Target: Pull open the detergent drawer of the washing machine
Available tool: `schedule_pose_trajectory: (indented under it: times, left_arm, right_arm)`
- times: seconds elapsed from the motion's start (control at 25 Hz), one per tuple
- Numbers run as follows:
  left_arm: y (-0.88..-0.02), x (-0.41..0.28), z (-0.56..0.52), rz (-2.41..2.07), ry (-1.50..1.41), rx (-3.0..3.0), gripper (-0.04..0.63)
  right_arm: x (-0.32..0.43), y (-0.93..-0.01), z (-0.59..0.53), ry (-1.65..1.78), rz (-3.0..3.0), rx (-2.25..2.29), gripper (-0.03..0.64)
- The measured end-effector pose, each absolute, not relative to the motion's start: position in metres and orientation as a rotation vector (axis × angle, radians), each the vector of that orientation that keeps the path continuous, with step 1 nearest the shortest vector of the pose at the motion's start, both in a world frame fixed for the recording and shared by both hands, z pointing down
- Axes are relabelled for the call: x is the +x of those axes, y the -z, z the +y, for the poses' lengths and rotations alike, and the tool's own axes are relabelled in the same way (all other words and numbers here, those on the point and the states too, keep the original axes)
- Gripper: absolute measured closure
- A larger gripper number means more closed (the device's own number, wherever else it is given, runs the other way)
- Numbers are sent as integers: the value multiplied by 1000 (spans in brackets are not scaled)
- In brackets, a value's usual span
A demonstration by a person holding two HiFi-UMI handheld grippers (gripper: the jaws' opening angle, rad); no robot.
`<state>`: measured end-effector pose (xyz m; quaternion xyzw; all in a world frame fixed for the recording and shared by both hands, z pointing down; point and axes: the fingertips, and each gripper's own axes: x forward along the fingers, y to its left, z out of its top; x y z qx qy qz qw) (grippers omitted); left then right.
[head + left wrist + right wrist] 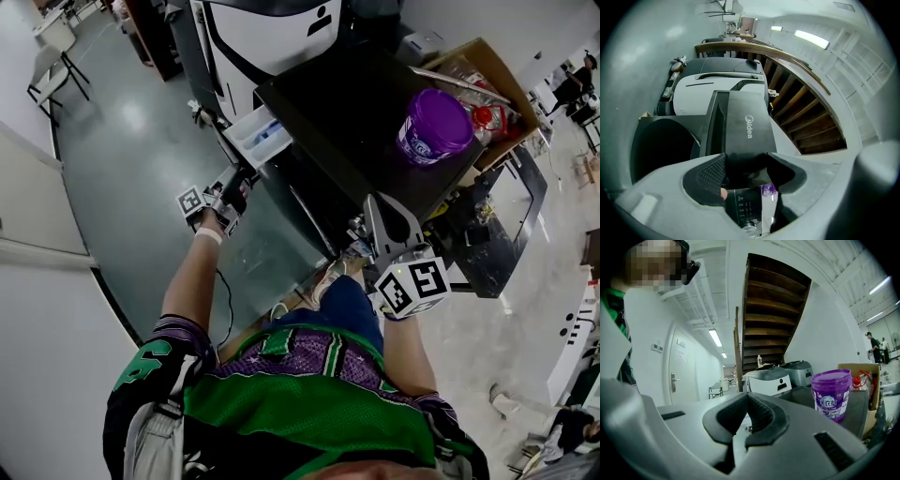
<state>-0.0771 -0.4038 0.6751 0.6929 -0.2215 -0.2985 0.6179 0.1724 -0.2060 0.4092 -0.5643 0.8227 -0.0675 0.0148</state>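
At the washing machine's (pixel 356 103) front, the left tool (pixel 240 185) is clenched on the detergent drawer (pixel 262 134) by its dark front panel. The drawer already stands well out, so the pull looks nearly done. Only the head view shows its pale tray. The right tool (pixel 374 202) is closed on nothing, facing a purple tub (pixel 829 392).

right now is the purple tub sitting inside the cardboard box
No, the purple tub stands on top of the black washer, beside the cardboard box.
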Motion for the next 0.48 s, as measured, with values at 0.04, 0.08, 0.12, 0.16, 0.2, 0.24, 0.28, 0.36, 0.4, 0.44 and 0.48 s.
schedule_pose_trajectory:
  times: [0.04, 0.08, 0.12, 0.16, 0.2, 0.24, 0.28, 0.36, 0.4, 0.44, 0.48]
  left_arm:
    - [-676, -78, -403, -512, 685, 1596, 325]
    - [-676, -80, -401, -512, 686, 1598, 325]
    - [-675, -82, -400, -510, 692, 1600, 325]
    - [-673, -85, -400, -506, 703, 1601, 334]
    - [-671, -87, -399, -500, 711, 1606, 337]
    - [-668, -89, -399, -497, 714, 1616, 337]
    - [-665, -90, -398, -497, 710, 1631, 337]
    - [-659, -92, -395, -504, 694, 1664, 337]
    - [-655, -93, -393, -506, 691, 1677, 337]
    - [-652, -94, -391, -504, 689, 1691, 337]
    - [-648, -95, -389, -499, 684, 1706, 337]
  right_arm:
    - [170, -409, -205, 209, 2564, -1755, 617]
    - [169, -410, -203, 208, 2567, -1755, 617]
    - [167, -410, -202, 209, 2568, -1754, 617]
    - [166, -410, -201, 209, 2569, -1754, 617]
    - [165, -411, -200, 209, 2569, -1754, 617]
    - [164, -411, -199, 208, 2569, -1754, 617]
    - [163, -411, -198, 205, 2570, -1754, 617]
    - [161, -412, -196, 200, 2573, -1755, 617]
    - [160, -412, -196, 198, 2574, -1755, 617]
    - [159, -412, -195, 195, 2575, -1756, 617]
    - [158, -412, -195, 191, 2575, -1756, 617]
